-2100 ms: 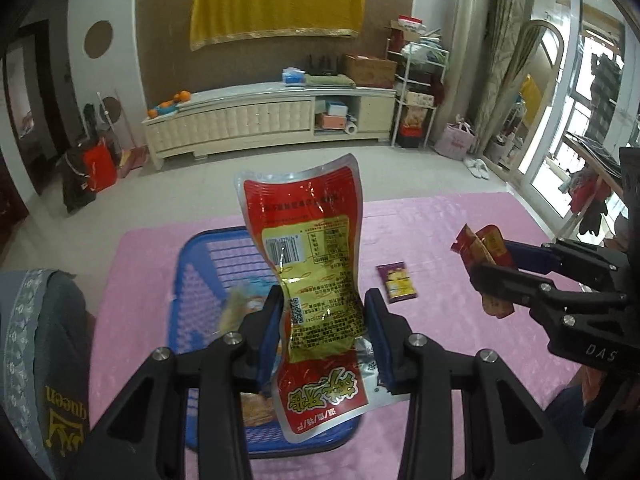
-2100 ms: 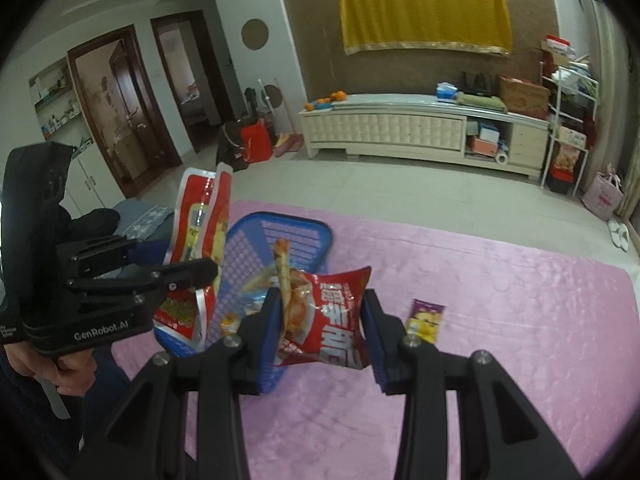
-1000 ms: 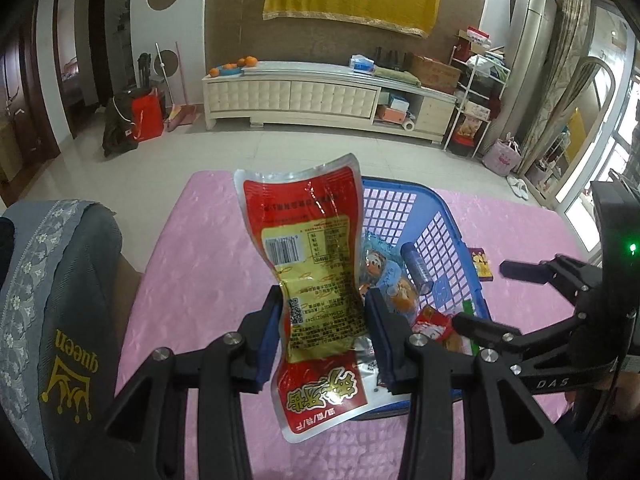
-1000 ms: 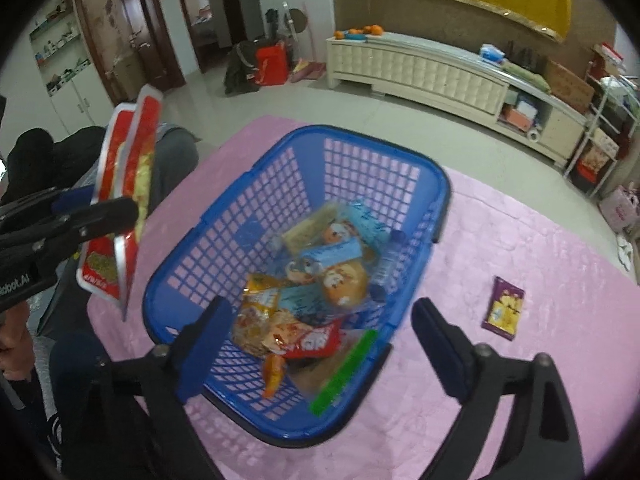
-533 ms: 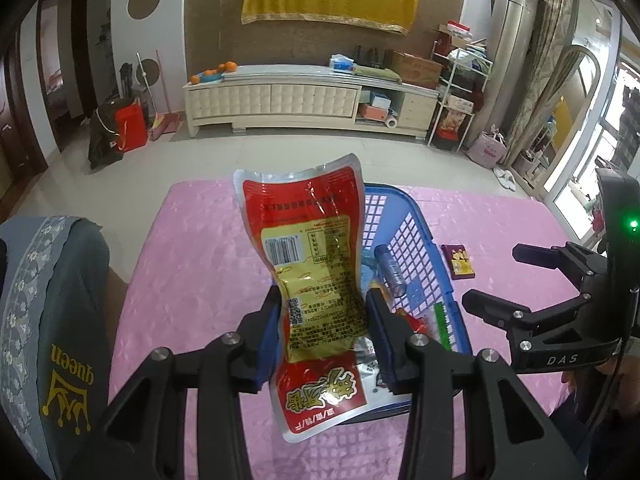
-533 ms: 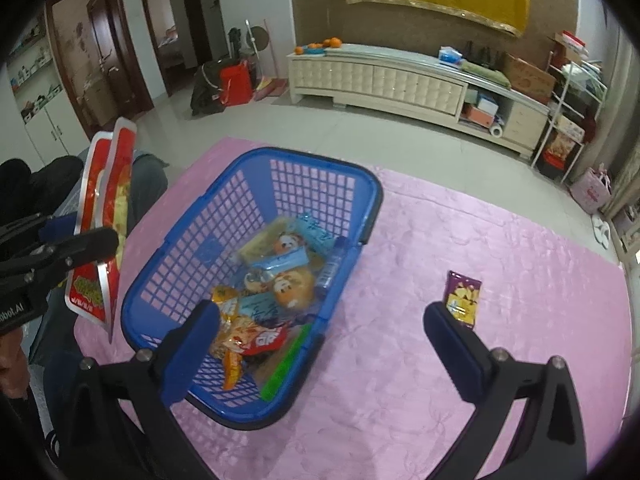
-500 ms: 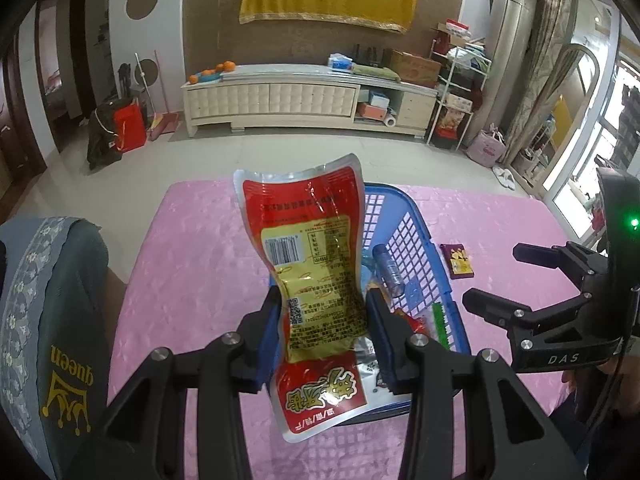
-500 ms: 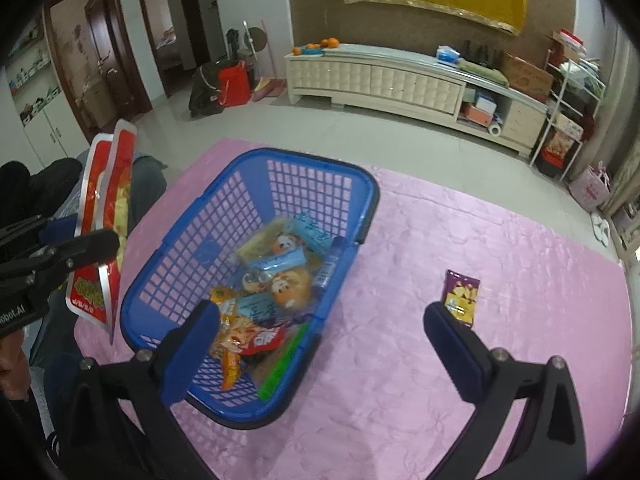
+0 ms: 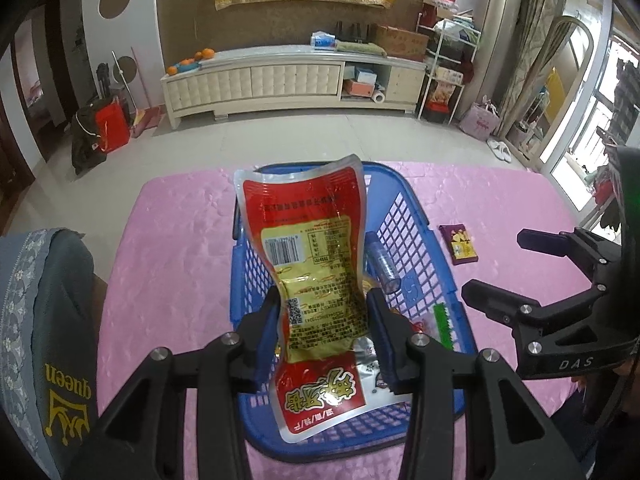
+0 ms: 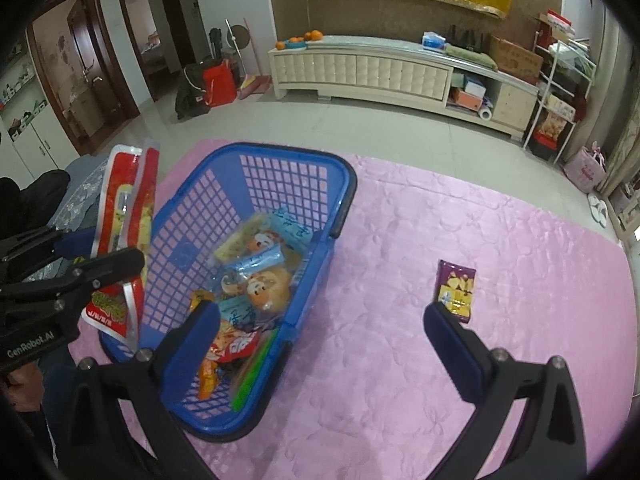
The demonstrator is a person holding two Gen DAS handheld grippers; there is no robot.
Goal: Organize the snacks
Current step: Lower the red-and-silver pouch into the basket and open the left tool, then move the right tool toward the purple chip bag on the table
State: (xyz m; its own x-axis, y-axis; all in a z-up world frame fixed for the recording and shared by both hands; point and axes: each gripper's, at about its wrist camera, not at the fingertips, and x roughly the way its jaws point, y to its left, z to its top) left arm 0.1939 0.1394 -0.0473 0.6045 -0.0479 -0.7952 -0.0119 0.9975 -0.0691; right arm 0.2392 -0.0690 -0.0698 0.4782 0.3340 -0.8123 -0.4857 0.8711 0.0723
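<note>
My left gripper (image 9: 322,322) is shut on a tall red and yellow snack pouch (image 9: 312,264), held upright over the near end of the blue basket (image 9: 416,232). From the right wrist view the same pouch (image 10: 128,216) hangs at the basket's left rim (image 10: 280,150). The basket holds several snack packs (image 10: 256,276), among them a red packet (image 10: 236,346). My right gripper (image 10: 320,330) stands wide open and empty above the basket's right wall and the cloth. A small purple snack packet (image 10: 456,290) lies flat on the pink cloth, just beyond the right fingertip.
The pink tablecloth (image 10: 460,380) covers the table, with open cloth right of the basket. A person's grey sleeve (image 9: 44,320) sits at the left edge. Beyond the table's far edge are floor and a long white cabinet (image 9: 280,80).
The left gripper carried the pouch rightwards to over the basket. The right gripper let go of its red packet, which now lies in the basket, and swung right towards the purple packet.
</note>
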